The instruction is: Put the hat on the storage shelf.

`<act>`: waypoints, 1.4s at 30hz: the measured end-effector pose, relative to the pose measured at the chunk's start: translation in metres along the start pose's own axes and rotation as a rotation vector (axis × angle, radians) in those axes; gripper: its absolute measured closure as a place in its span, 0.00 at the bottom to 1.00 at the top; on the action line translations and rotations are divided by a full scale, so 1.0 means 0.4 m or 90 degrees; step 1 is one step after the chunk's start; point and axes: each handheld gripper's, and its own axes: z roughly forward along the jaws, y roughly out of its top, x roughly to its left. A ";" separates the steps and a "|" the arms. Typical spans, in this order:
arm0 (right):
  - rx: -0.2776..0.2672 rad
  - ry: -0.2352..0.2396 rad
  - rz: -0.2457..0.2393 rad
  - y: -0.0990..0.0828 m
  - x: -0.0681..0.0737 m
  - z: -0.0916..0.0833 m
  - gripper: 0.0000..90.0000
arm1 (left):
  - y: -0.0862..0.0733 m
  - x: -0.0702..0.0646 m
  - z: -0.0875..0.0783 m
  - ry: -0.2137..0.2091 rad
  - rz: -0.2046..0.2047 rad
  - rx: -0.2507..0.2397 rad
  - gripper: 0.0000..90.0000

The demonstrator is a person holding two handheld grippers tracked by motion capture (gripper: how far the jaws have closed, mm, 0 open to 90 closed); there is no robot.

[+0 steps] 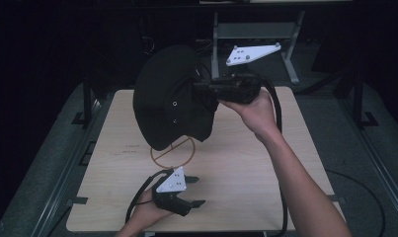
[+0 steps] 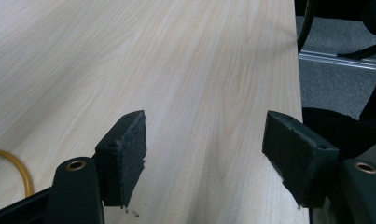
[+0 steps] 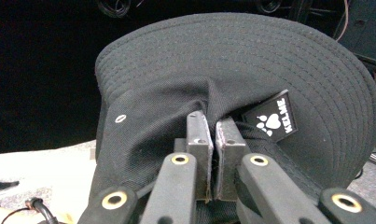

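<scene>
A black bucket hat hangs in the air over the far half of the wooden table. My right gripper is shut on a pinch of the hat's crown fabric, seen close in the right gripper view as hat with a small paw-print label beside the gripper. Near the table's front edge my left gripper rests low, open, with nothing between its pads; only bare table lies ahead of it.
A yellow ring mark lies on the table beneath the hat, its edge also at the left gripper view's lower left as a yellow ring. Metal frame legs stand behind the table. Dark floor surrounds the table's right edge.
</scene>
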 end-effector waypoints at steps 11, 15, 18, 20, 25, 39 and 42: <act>0.013 0.014 -0.021 0.045 -0.001 0.063 0.96 | 0.004 -0.001 0.006 -0.005 0.001 0.003 0.33; 0.009 0.018 -0.022 0.055 -0.003 0.082 0.96 | 0.005 0.000 0.007 -0.006 0.002 0.003 0.33; 0.001 0.019 -0.020 0.064 -0.010 0.107 0.96 | 0.007 -0.003 0.011 -0.010 0.004 0.003 0.33; 0.000 0.021 -0.019 0.068 -0.014 0.120 0.96 | 0.009 -0.003 0.012 -0.011 0.005 0.001 0.33; 0.003 0.028 -0.018 0.081 -0.023 0.150 0.96 | 0.012 -0.001 0.011 -0.011 0.002 -0.004 0.33; 0.022 0.019 0.003 0.083 -0.034 0.229 0.96 | 0.019 -0.007 0.021 -0.020 0.002 -0.004 0.33; 0.055 0.009 -0.002 0.081 -0.027 0.274 0.96 | 0.022 -0.013 0.027 -0.022 0.008 -0.003 0.33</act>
